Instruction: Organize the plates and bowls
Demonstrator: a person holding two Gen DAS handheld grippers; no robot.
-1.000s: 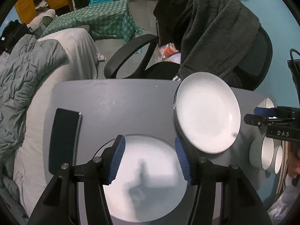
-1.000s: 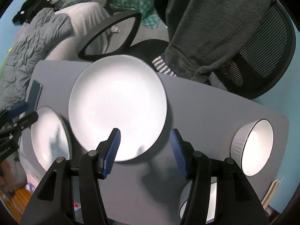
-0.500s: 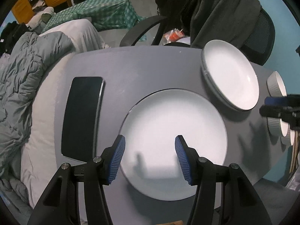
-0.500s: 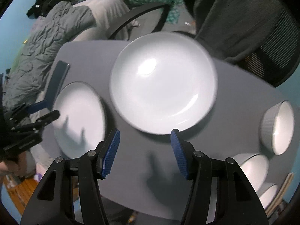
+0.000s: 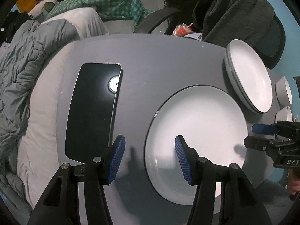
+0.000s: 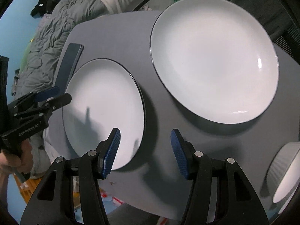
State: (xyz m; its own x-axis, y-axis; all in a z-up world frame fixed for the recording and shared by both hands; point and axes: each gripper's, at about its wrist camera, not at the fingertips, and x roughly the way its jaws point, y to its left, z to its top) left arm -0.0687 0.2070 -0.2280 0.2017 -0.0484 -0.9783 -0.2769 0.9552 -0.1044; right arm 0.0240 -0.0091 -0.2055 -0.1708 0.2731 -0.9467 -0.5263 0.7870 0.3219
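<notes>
Left wrist view: your left gripper [image 5: 149,158] is spread wide over the near white plate's [image 5: 202,131] rim, empty; your right gripper [image 6: 145,152], likewise spread, holds nothing above the grey table [image 6: 159,123].

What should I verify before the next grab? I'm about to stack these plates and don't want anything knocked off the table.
1. Left claw open and empty: ok.
2. Right claw open and empty: ok.
3. Near plate lying flat on the table: ok, though its near rim looks close to the table edge.
4. Far plate stack free to receive another: ok, nothing lies on it.
5. Phone clear of the near plate: ok, a gap of table shows between them.
6. Bowls safely inside the table edge: cannot tell, they sit at the frame's rim.
</notes>
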